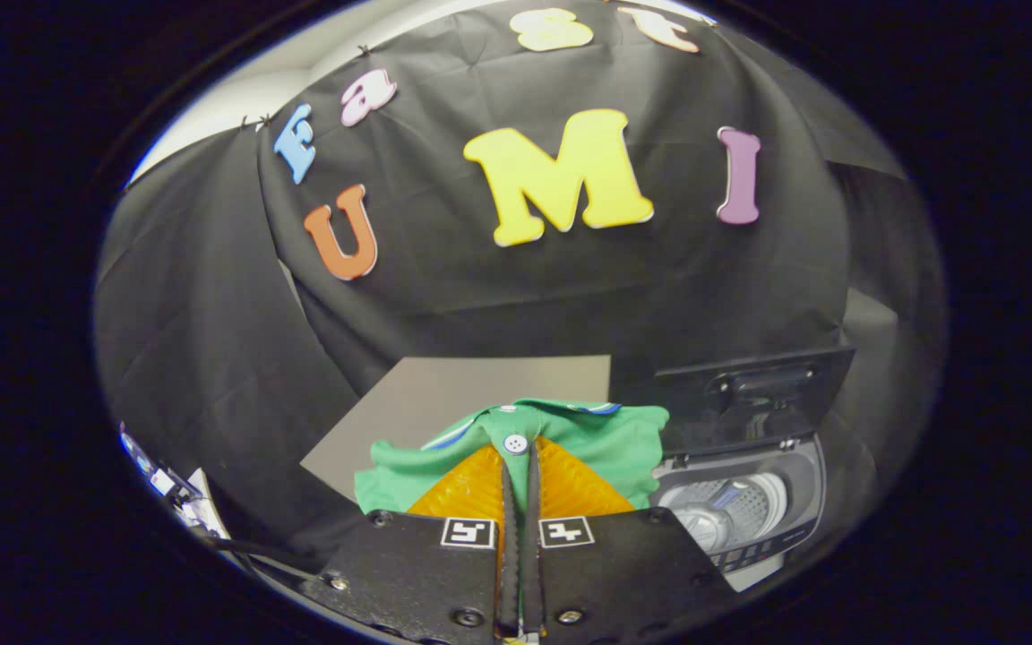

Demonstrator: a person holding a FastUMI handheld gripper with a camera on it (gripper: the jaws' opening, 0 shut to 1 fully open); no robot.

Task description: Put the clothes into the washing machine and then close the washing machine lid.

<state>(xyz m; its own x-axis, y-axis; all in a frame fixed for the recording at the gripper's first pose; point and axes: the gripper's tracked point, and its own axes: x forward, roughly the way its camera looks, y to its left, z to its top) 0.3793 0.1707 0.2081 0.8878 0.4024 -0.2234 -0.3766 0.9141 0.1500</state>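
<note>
The tool (520,466), at the bottom centre of the frame, has its fingers drawn together with almost no gap, pinching the green shirt (610,439) at its placket just below the white button (515,442). The shirt hangs bunched over the fingertips, above the grey counter (444,394) behind it. At the lower right of the frame stands the washer (749,511), its lid (753,390) propped upright and the drum (731,506) open.

The grip takes only a thin fold near the button, so I judge the cloth could slip free on the way to the right. Loose fabric trailing on both sides might catch the washer's rim or drape outside the drum, which would keep the lid from closing. A swing too high could also knock the raised lid.
</note>
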